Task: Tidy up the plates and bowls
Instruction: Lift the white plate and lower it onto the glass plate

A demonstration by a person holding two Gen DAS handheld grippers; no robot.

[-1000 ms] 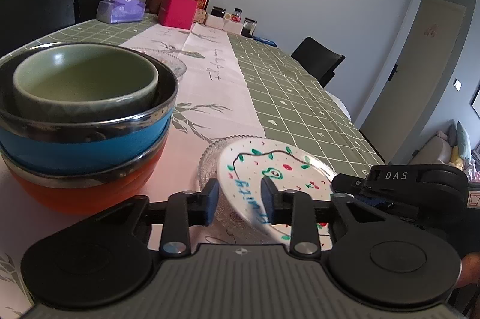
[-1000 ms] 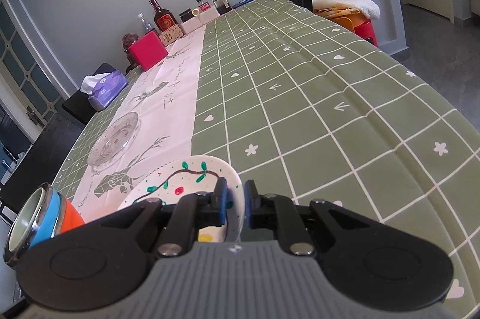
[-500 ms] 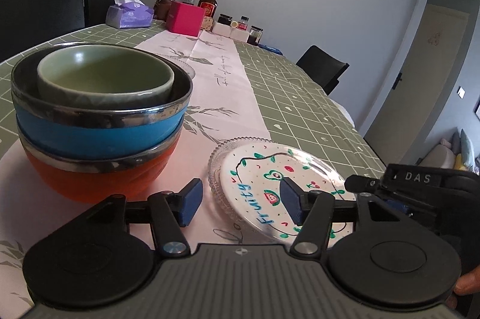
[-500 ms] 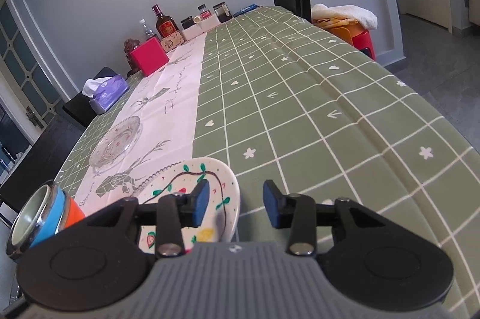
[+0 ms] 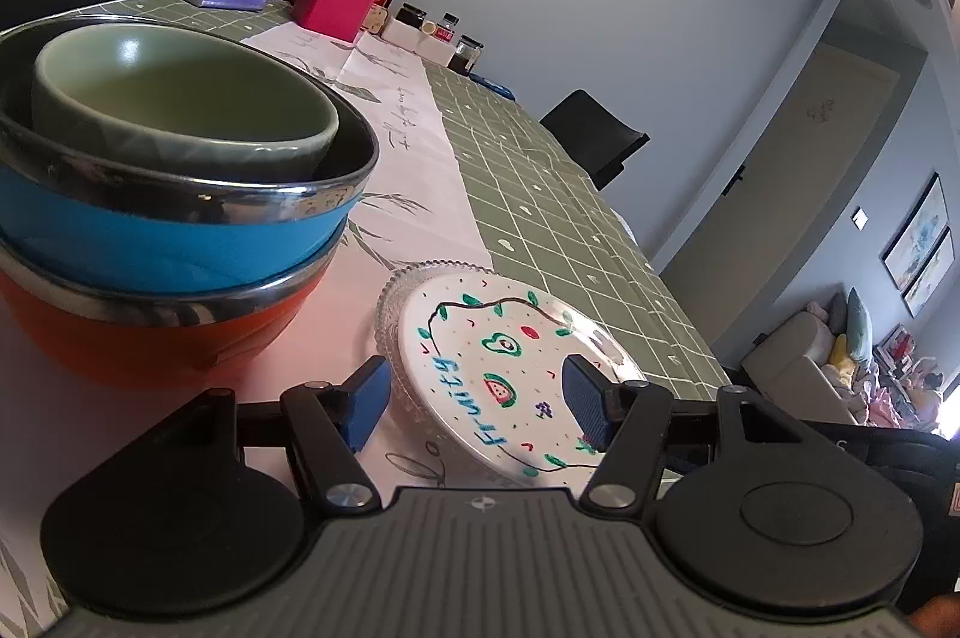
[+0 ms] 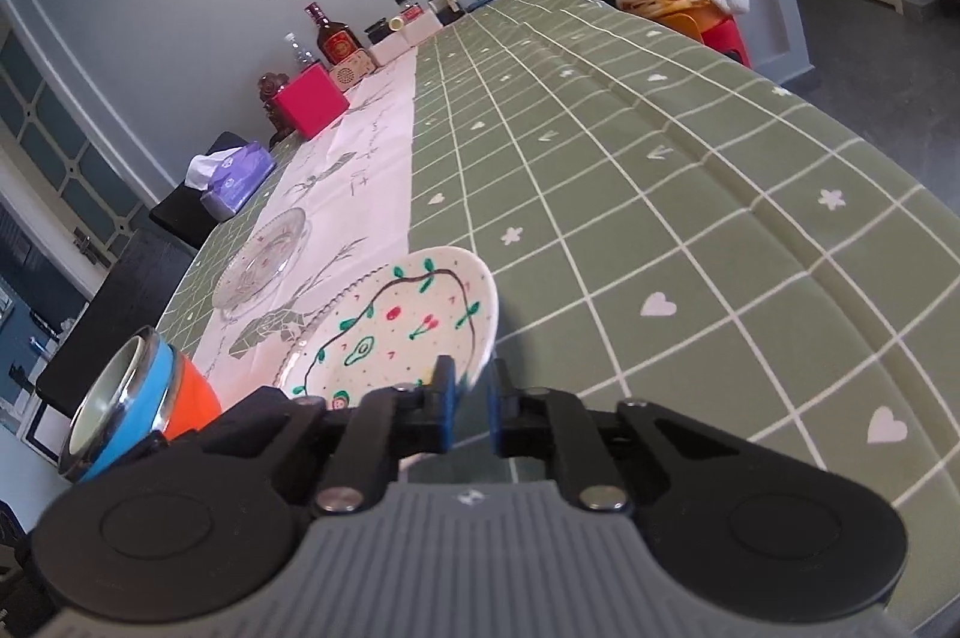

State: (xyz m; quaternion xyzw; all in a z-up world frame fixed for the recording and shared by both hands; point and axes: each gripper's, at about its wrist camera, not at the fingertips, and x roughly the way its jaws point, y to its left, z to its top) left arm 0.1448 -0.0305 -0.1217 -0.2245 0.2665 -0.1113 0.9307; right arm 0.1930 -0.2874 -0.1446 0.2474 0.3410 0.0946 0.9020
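The fruit-painted plate [image 5: 510,368] is now laid on the glass plate [image 5: 396,314] on the worktop [image 6: 660,218], beside the stacked bowls [image 5: 168,194]. A second ago it was held tilted by both claws. The left claw [image 5: 474,398] is spread wide and holds nothing; the right claw [image 6: 471,401] is nearly closed, empty, at the plate's rim. One glass plate [image 6: 261,266] is left farther off.

"Fruity" — on painted plate [image 5: 510,368]

The painted plate [image 5: 498,368] is glossy glazed ceramic on a ribbed clear glass plate [image 5: 393,314], the green bowl [image 5: 180,98] is satin-glazed ceramic, the blue bowl [image 5: 168,242] and orange bowl [image 5: 150,344] carry polished metal rims, and the tablecloth [image 6: 660,194] looks matt.
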